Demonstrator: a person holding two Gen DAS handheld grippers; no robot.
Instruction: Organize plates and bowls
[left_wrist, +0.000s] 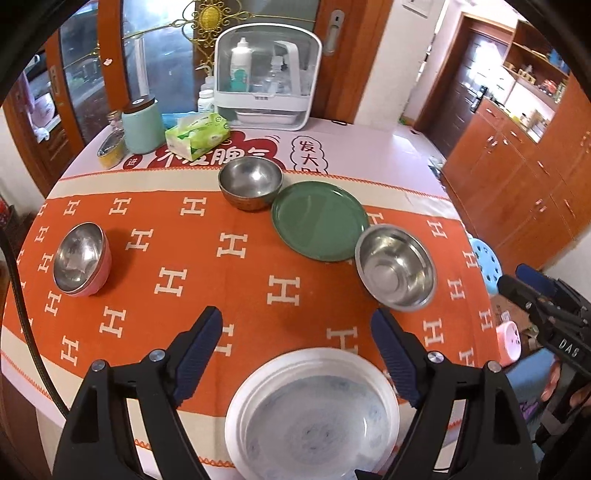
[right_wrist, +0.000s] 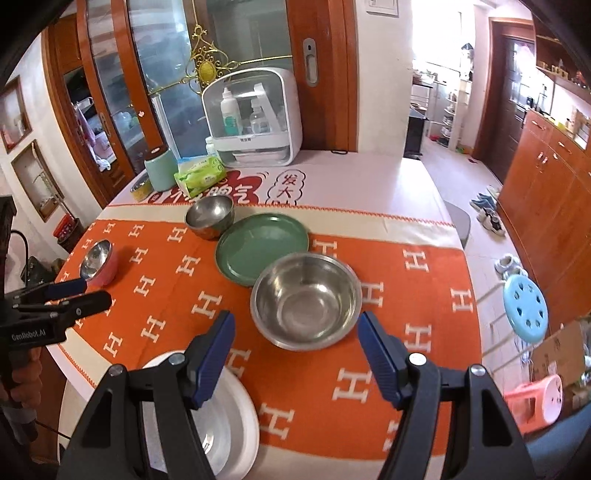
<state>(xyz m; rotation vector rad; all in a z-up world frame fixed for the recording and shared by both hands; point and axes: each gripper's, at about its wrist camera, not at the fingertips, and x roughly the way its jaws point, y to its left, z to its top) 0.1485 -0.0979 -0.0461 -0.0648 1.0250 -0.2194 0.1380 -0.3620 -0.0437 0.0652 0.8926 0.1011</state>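
Above the white bowl, the left gripper hangs empty — jaws apart.

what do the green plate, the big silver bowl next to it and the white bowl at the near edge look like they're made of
Green plate: smooth, glossy, even colour with window glare; probably enamelled metal or melamine, can't tell which.
Big silver bowl: looks like stainless steel, with a brushed grey sheen and blurred reflections.
White bowl: glossy white rim and faint blue pattern inside; ceramic or plastic, unclear.
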